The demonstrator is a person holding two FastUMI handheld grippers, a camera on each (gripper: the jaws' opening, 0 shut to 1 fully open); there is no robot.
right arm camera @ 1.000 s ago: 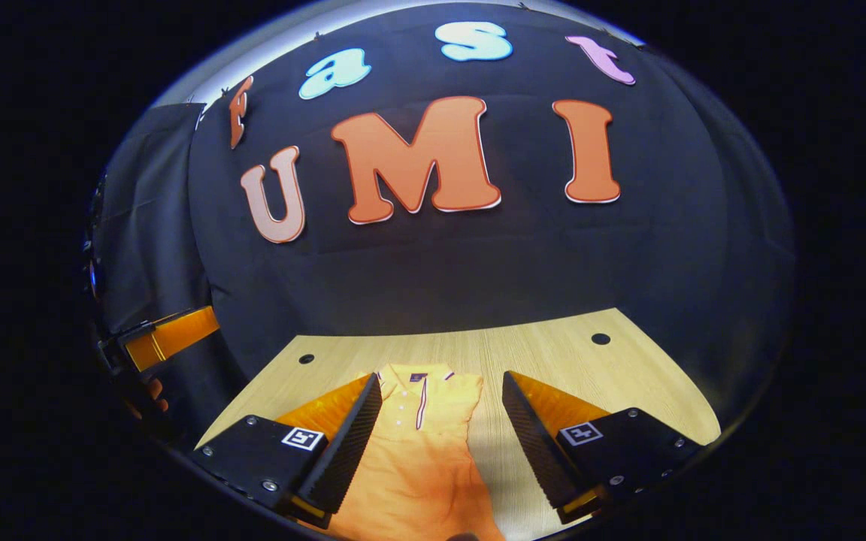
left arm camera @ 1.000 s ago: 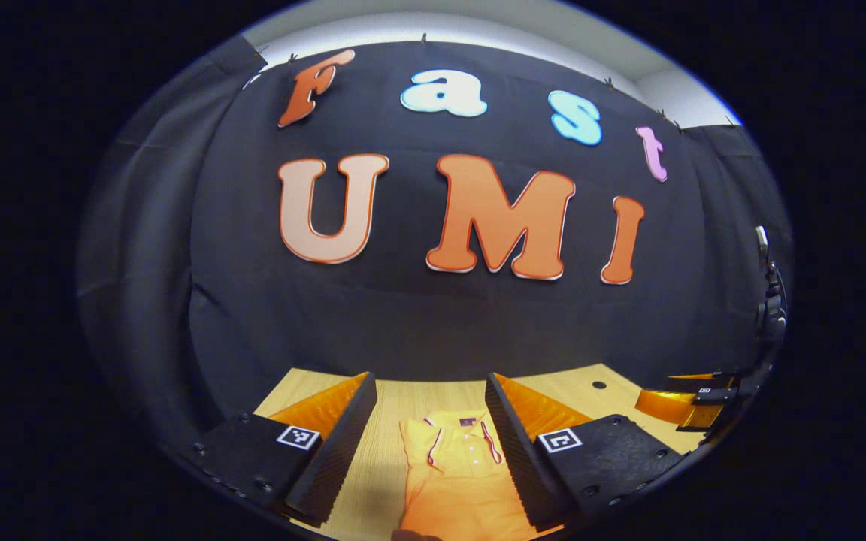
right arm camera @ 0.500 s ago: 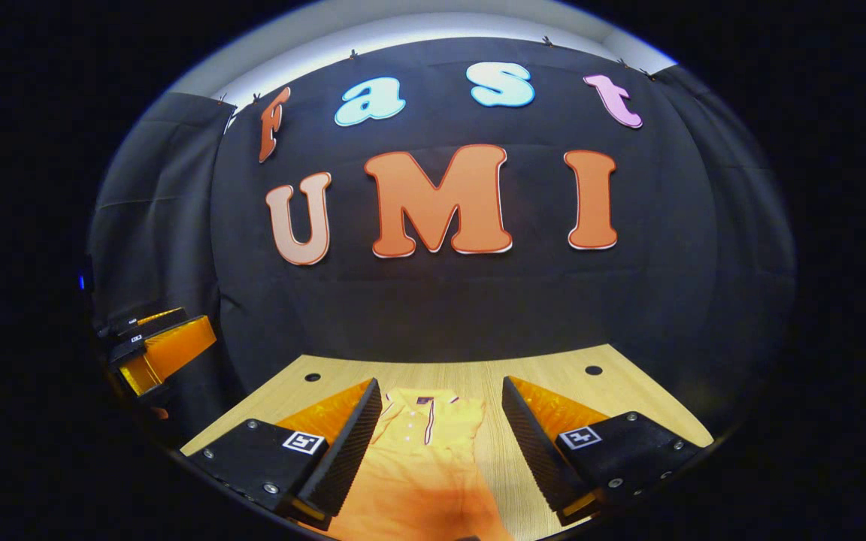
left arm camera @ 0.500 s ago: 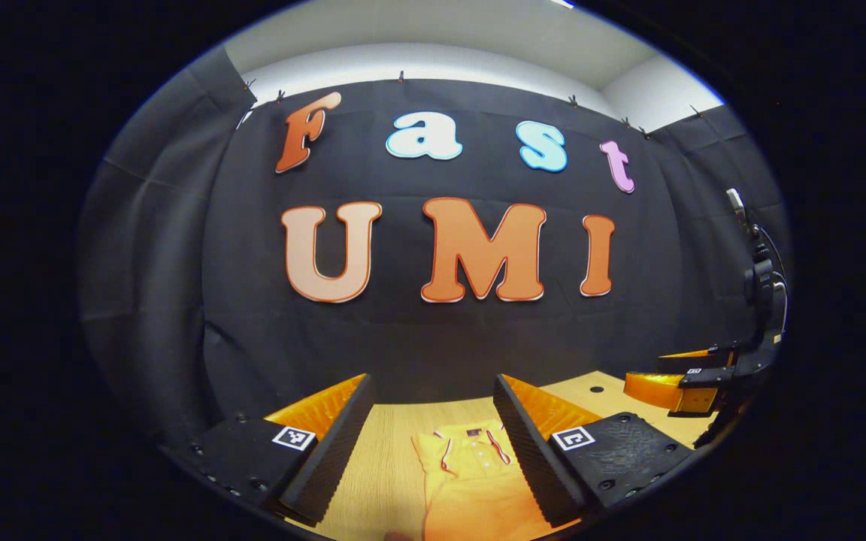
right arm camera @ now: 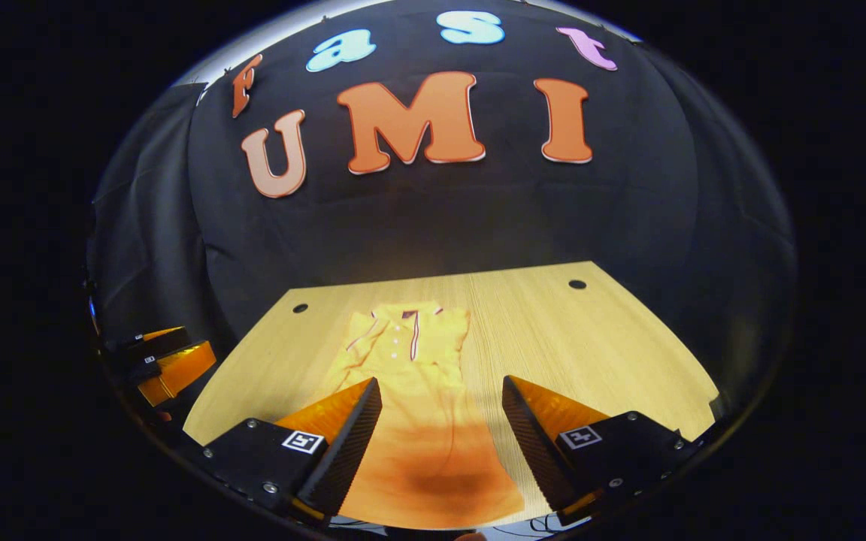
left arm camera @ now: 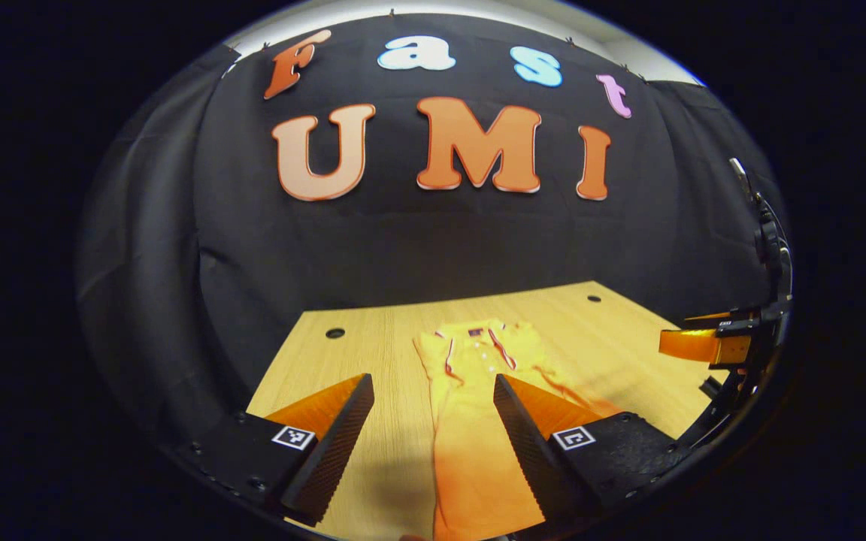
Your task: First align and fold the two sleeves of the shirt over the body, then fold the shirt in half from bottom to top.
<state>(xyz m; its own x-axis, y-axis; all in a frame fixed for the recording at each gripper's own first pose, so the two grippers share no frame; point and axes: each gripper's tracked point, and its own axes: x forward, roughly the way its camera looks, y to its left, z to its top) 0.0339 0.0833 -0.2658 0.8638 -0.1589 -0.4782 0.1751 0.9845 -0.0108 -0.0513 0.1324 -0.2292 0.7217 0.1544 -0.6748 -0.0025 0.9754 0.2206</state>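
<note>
An orange polo shirt [left arm camera: 478, 421] [right arm camera: 418, 406] lies flat on the wooden table [left arm camera: 373, 353] [right arm camera: 568, 338], collar toward the far wall and hem toward me. Its sides look folded in over the body, so it forms a narrow strip. My left gripper [left arm camera: 433, 391] hovers open above the shirt's left edge, holding nothing. My right gripper [right arm camera: 440, 394] hovers open above the shirt's lower half, its jaws wide apart and holding nothing. In the left gripper view the right gripper [left arm camera: 696, 342] shows at the right edge; in the right gripper view the left gripper [right arm camera: 170, 364] shows at the left edge.
Black cloth walls close the table at the back and sides. Small dark holes [left arm camera: 334, 332] [right arm camera: 576, 284] sit near the table's far corners. Bare wood lies left and right of the shirt.
Both cameras have tipped downward over the last second, so more of the table and shirt shows. Both grippers stayed open and the shirt has not moved.
</note>
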